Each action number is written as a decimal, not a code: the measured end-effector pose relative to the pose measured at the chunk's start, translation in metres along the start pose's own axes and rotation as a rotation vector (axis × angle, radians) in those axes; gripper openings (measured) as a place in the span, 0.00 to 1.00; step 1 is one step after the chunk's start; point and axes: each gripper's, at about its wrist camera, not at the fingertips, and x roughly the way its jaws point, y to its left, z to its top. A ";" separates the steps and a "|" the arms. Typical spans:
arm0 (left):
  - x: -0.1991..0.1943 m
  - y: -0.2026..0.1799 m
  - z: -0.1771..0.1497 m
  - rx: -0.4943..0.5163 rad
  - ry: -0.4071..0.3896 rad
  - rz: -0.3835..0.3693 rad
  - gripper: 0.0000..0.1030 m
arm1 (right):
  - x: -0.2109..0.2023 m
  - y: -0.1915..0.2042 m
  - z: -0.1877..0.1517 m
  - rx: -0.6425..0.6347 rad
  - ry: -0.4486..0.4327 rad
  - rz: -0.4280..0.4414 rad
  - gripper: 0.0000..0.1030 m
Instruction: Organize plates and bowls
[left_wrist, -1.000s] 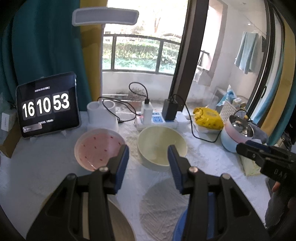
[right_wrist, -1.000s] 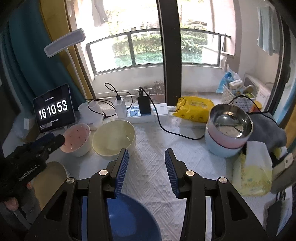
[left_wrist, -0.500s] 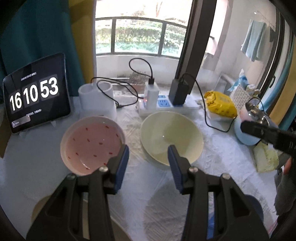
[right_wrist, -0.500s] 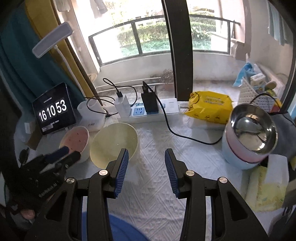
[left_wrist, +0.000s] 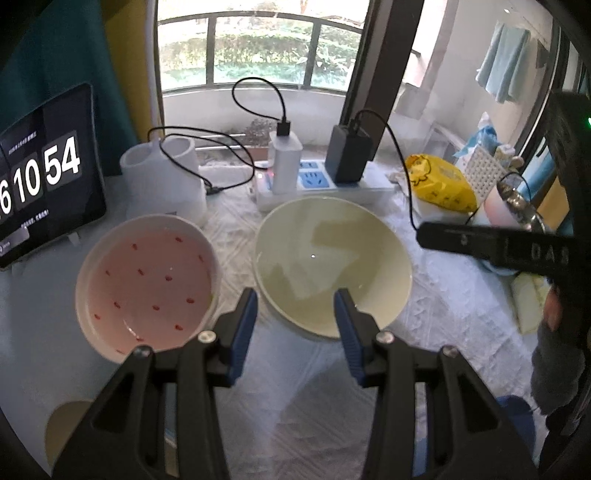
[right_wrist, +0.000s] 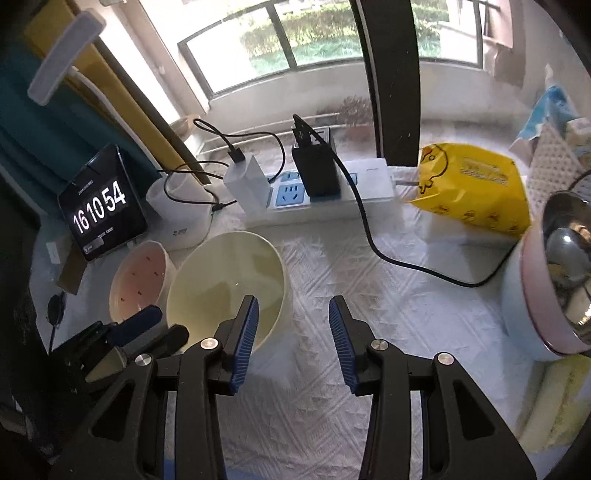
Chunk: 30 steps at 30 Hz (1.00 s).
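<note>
Your left gripper (left_wrist: 294, 308) hangs with its fingers apart and empty over the near rim of the cream bowl (left_wrist: 332, 267), which stands beside the pink bowl (left_wrist: 146, 291) on the white cloth (right_wrist: 388, 295), and your right gripper (right_wrist: 293, 317) is also open and empty.

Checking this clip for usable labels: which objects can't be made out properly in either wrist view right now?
- Tan dish, left wrist view: cut off by the frame's dark edge and the left gripper.
- Blue dish, left wrist view: only a sliver behind the gripper arm.
- Steel bowl stack, right wrist view: cut by the right edge, contents blurred.
- Tablet, right wrist view: small print unreadable.
</note>
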 end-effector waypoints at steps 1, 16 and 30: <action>0.001 -0.001 0.000 0.007 0.003 -0.001 0.43 | 0.002 -0.001 0.001 0.002 0.004 0.005 0.42; 0.020 0.005 0.006 -0.002 0.043 0.020 0.32 | 0.056 0.012 0.011 -0.093 0.160 0.026 0.26; 0.020 0.008 0.010 -0.011 0.039 0.008 0.24 | 0.070 0.017 0.010 -0.140 0.191 -0.020 0.16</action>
